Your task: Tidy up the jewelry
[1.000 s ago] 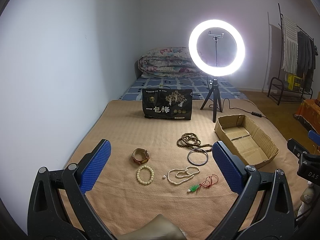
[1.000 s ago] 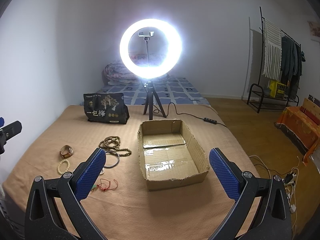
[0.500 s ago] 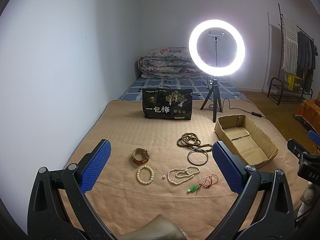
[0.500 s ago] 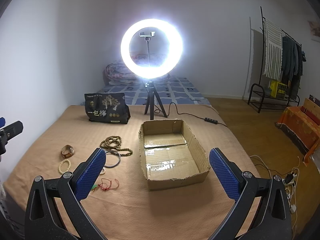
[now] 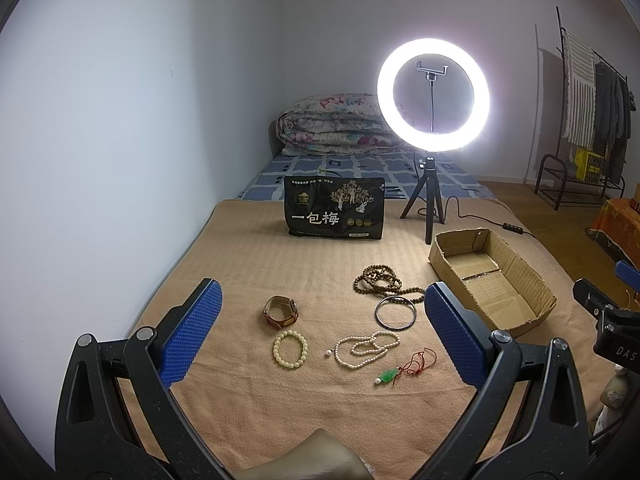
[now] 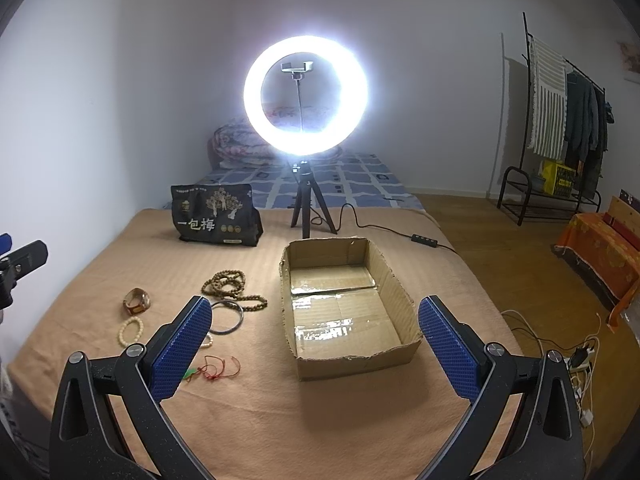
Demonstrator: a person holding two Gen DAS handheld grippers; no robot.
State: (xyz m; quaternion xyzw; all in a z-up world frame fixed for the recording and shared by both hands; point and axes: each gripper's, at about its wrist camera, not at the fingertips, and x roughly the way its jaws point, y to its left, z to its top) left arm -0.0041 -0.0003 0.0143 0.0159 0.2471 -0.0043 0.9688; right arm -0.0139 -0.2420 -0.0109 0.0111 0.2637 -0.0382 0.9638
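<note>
The left gripper (image 5: 320, 340) hangs above the near edge of the bed (image 5: 248, 256) with its fingers (image 5: 192, 332) spread wide and nothing between them. The right gripper (image 6: 316, 344) is the same: fingers (image 6: 448, 348) far apart, empty, raised over the bed's right side.

The jewelry lies loose on the tan blanket, left of the box (image 6: 344, 308). Nearest the left gripper are a pale bead bracelet (image 5: 291, 349), a white bead necklace (image 5: 366, 348) and a green pendant (image 5: 388, 376) on red cord. Just beyond them sit a brown watch (image 5: 281, 312) and a thin bangle (image 5: 396, 312), and the bangle touches a heap of brown beads (image 5: 380, 280). The box is open and looks empty, near the bed's right edge. A black bag (image 5: 334, 212) and a ring light (image 5: 433, 96) stand towards the far end.

Nothing appears sorted yet, so the likely step is a first pick. The risks come from the pieces themselves. The bangle is flat and thin, and fingers closing on it may pinch the blanket or let it skid. The brown beads overlap the bangle, so lifting either could drag the other. Long strands would probably hang below a grip and could catch the box rim. The soft bed gives under pressure, which may spoil a low grasp.
</note>
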